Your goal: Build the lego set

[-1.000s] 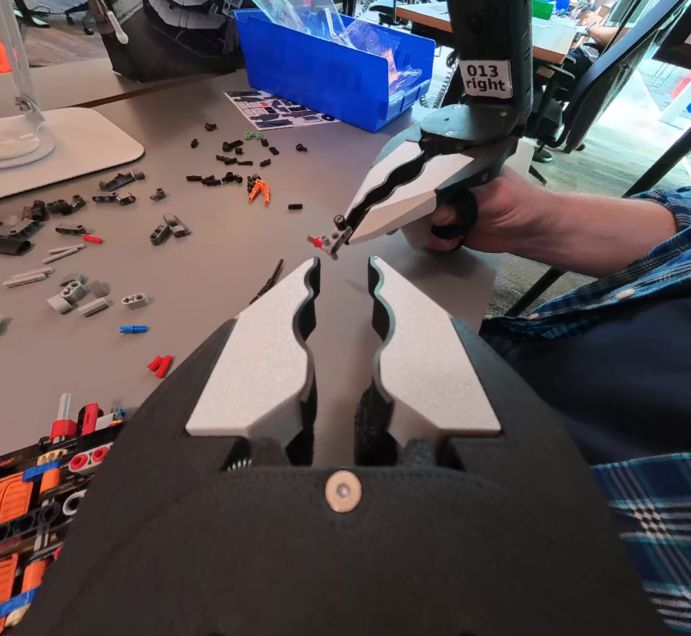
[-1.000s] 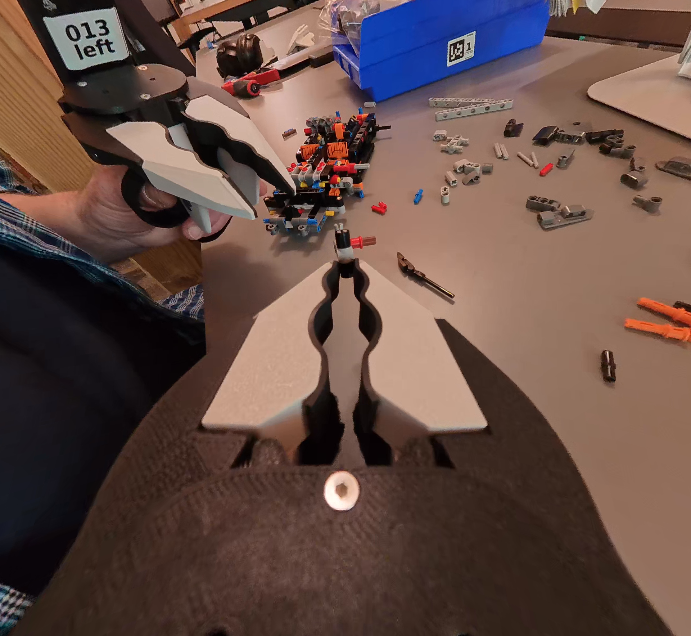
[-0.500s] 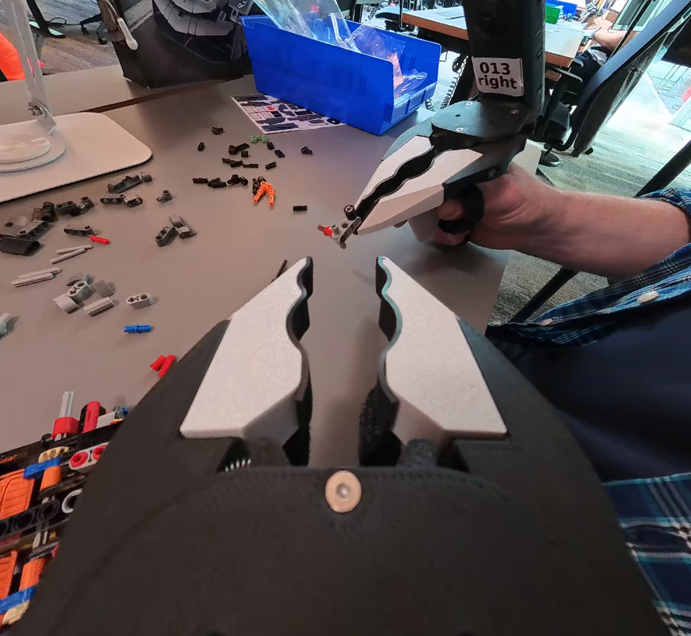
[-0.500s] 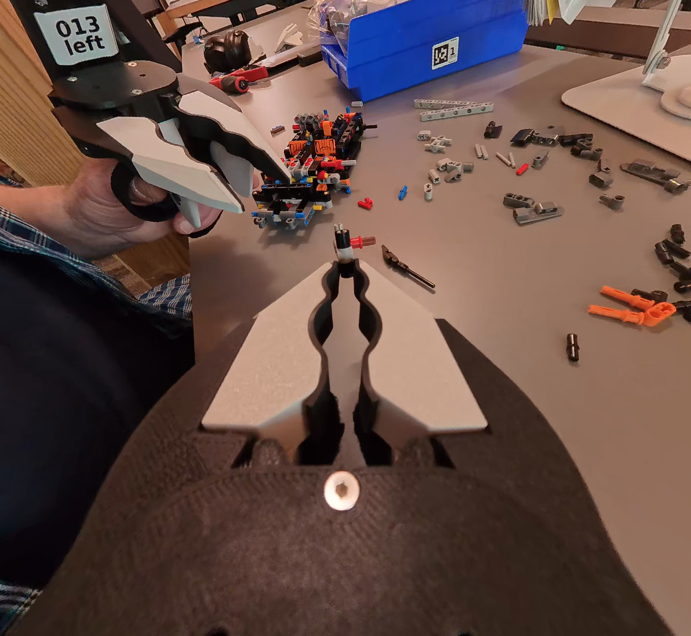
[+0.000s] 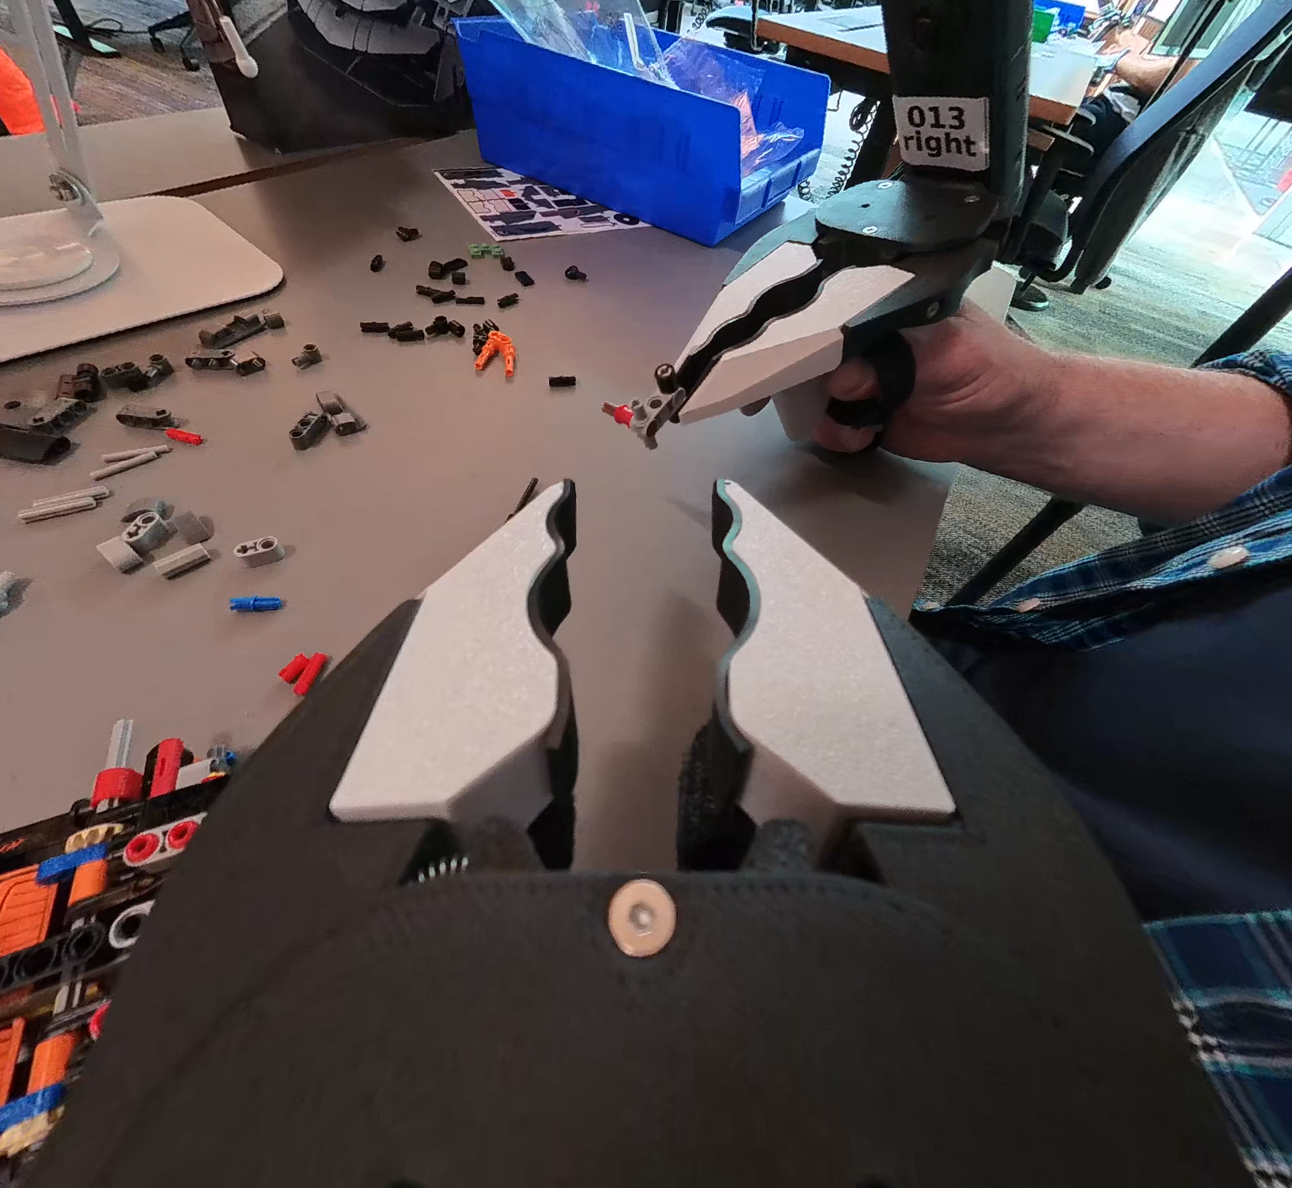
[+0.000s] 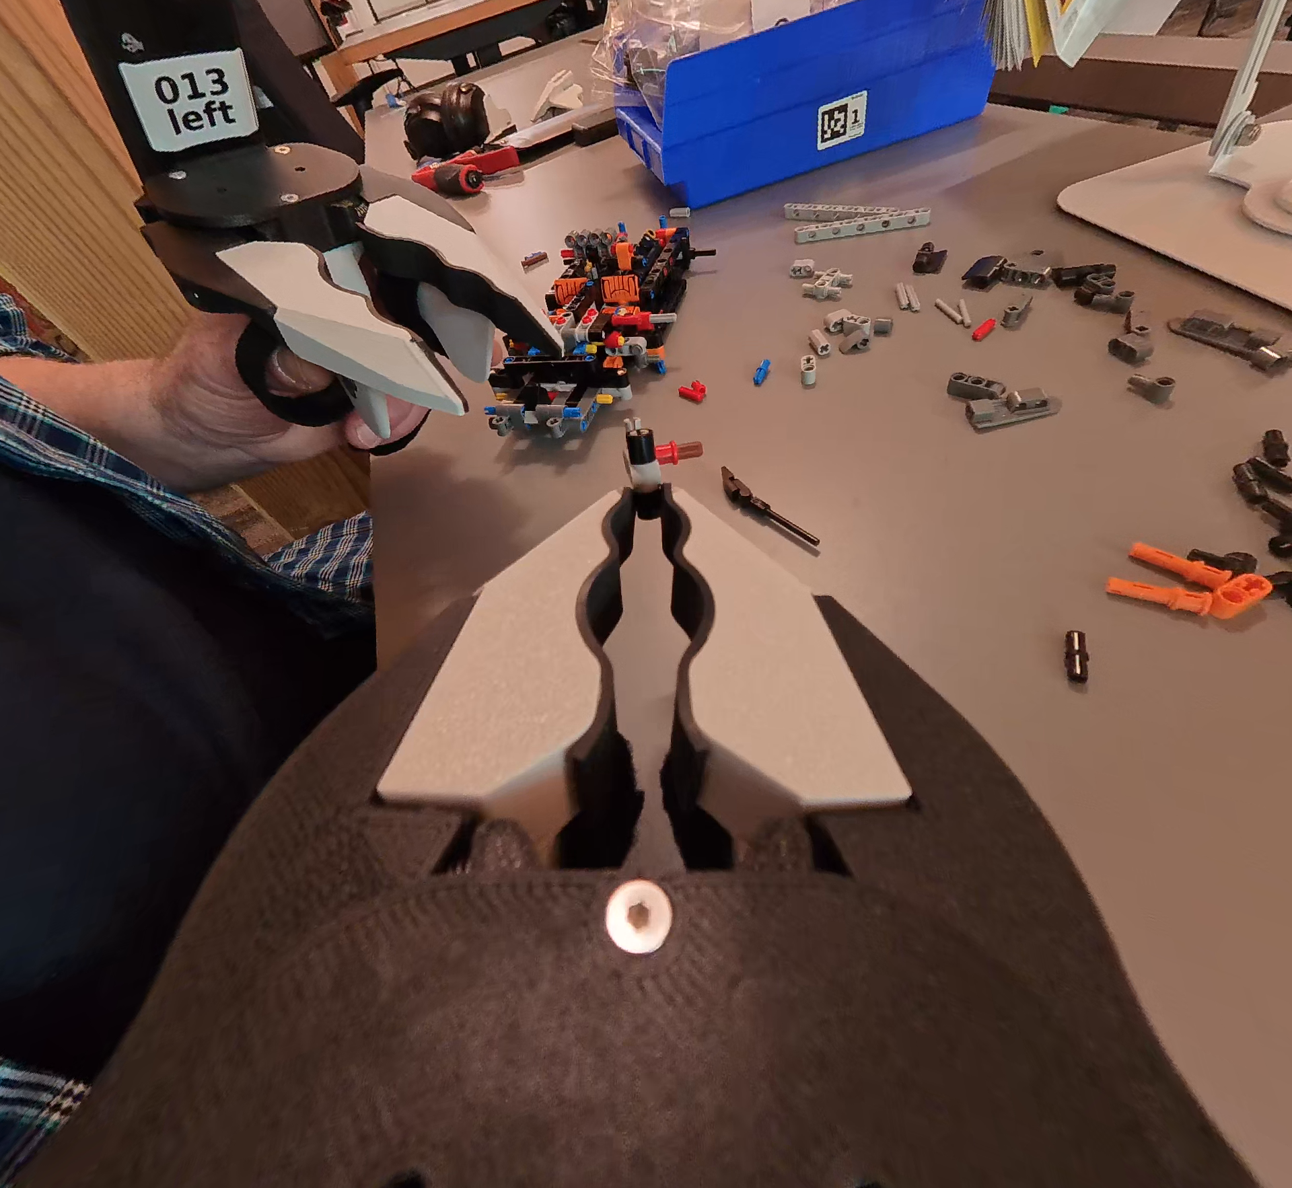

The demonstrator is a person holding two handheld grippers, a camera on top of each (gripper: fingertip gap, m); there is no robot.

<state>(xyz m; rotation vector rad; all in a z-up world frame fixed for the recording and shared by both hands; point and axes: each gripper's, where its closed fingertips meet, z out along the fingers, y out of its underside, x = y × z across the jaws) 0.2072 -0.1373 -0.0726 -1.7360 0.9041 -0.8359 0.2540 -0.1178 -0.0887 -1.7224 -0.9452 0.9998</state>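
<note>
Near the chassis, our right gripper pinches a small connector above the table, so we should bring the gaping, empty left gripper squarely onto its red pin.

Grey table w/ blue bin; orange/black/red model; blue plaid sleeve being shown; orange pcs.

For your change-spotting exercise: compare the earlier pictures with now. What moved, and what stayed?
The left gripper opened slightly wider. The right gripper stayed shut on the small grey piece with a red pin. The loose parts and the half-built model stayed put.
</note>
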